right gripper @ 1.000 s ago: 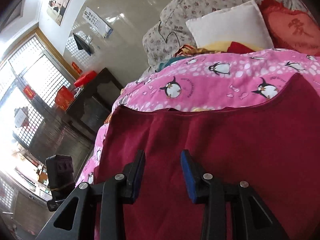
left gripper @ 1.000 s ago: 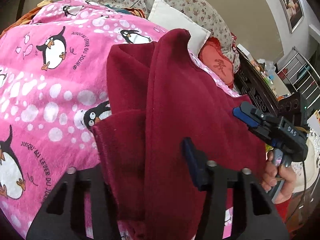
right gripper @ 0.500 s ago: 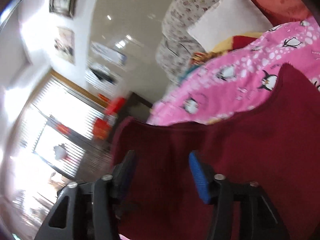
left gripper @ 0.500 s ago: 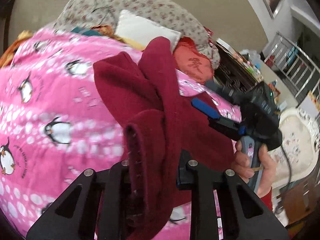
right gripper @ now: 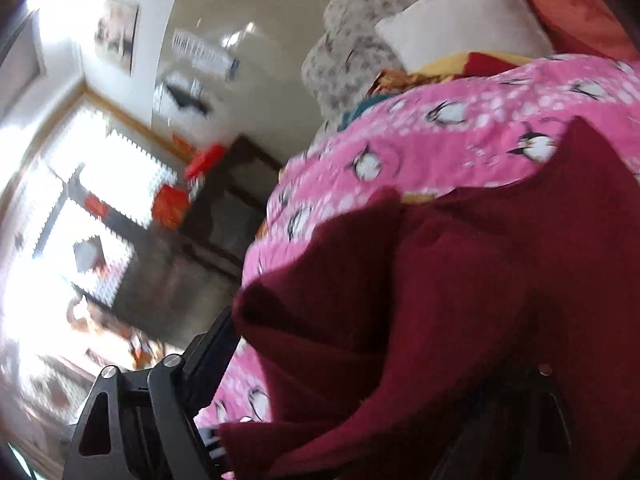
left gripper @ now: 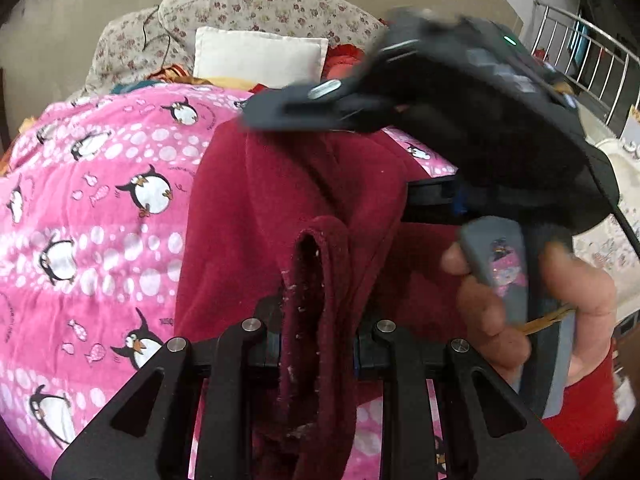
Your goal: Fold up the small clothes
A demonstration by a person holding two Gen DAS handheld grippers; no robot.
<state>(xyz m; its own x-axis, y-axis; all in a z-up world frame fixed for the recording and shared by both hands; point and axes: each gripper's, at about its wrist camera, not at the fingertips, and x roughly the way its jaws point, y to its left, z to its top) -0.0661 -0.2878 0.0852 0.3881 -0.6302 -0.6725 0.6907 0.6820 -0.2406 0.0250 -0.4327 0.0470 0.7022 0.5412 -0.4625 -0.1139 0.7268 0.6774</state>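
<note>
Dark red fleece garment (left gripper: 304,208) bunched and lifted off a pink penguin-print blanket (left gripper: 92,216) on the bed, one rolled, lint-flecked hem standing up in a loop in the left wrist view. Left tongs (left gripper: 318,344) clamped on that hem, fabric filling the narrow gap between the two black fingers and hanging below them. Right tongs (left gripper: 348,100) above and to the right in the same view, blurred, tips resting at the upper edge of the red cloth; bare hand (left gripper: 532,304) wrapped around the grey handle beneath. In the right wrist view, same garment (right gripper: 460,280) draped in heavy folds over the right tongs, only the left finger (right gripper: 208,356) clear, the other lost under cloth; apart or closed, cannot tell. Beyond the blanket's far edge, white pillow (left gripper: 260,56) leaning on a flower-print cushion (left gripper: 248,8), red cushion (right gripper: 568,12) just beside the pillow. Metal railing (left gripper: 592,56) far right in the left view. Dark wooden cabinet (right gripper: 216,224) beside the bed and bright barred window (right gripper: 80,208) in the right view, both smeared.
</note>
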